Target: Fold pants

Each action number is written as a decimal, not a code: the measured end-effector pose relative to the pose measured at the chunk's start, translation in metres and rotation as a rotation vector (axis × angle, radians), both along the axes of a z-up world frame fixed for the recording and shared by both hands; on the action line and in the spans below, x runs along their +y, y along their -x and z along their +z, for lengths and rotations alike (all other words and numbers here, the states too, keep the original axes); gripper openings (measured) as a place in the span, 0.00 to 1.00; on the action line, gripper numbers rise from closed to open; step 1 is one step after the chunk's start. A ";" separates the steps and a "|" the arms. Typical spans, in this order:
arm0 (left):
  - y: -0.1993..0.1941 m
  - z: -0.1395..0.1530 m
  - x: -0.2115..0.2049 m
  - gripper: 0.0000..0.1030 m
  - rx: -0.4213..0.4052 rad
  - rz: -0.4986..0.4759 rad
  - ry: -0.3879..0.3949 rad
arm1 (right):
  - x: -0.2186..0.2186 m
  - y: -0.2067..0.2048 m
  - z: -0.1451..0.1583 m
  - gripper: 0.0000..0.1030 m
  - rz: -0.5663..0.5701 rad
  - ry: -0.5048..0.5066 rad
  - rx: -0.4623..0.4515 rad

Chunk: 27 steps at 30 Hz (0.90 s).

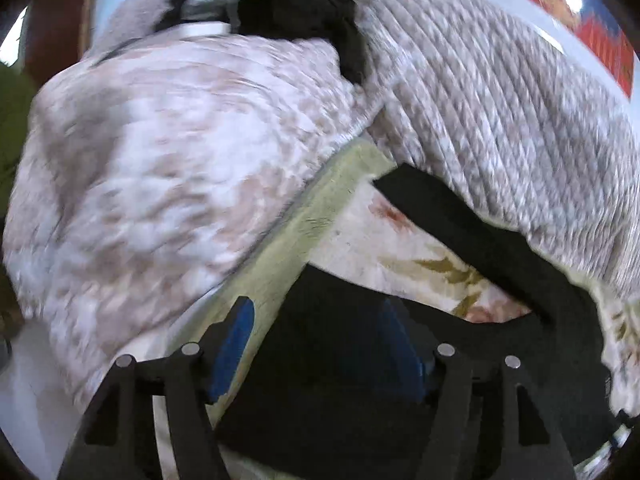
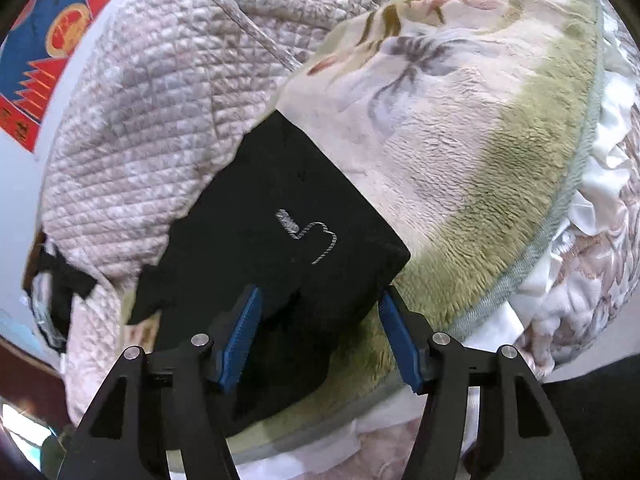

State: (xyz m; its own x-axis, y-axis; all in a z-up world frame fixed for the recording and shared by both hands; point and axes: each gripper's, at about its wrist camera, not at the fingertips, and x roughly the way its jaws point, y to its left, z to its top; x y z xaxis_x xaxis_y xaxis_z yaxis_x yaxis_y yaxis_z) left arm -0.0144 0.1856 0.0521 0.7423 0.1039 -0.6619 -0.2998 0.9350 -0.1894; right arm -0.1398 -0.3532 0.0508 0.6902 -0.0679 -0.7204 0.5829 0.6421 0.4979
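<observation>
Black pants (image 2: 288, 216): folded on floral fleece blanket (image 2: 460, 152), lying between and under both tools. Right gripper (image 2: 320, 336): jaws wide, released, straddling the near edge. Left gripper (image 1: 320, 344): jaws wide, nothing pinched.

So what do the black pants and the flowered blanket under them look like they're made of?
Pants: a matte black fabric, probably a soft knit or fleece; no sheen, and pale stitching shows on it. Blanket: plush fleece by the look of it; its green border has a fuzzy, tufted pile.
</observation>
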 end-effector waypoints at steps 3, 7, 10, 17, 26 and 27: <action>-0.031 -0.012 -0.007 0.67 0.070 -0.026 -0.034 | -0.001 0.000 -0.001 0.58 -0.066 0.042 0.037; -0.046 -0.034 -0.018 0.64 0.152 -0.028 -0.099 | 0.002 0.010 0.013 0.58 -0.175 0.208 0.062; -0.049 -0.038 -0.022 0.26 0.160 0.013 -0.178 | 0.008 0.009 0.029 0.58 -0.174 0.324 0.044; -0.045 -0.011 -0.024 0.05 0.014 0.051 -0.231 | 0.042 -0.028 0.043 0.58 0.021 0.486 0.013; -0.045 -0.024 -0.007 0.11 0.094 0.120 -0.176 | 0.053 -0.049 0.008 0.58 0.178 0.496 0.122; -0.039 -0.019 -0.008 0.12 0.075 0.128 -0.185 | 0.052 -0.047 0.008 0.58 0.173 0.499 0.117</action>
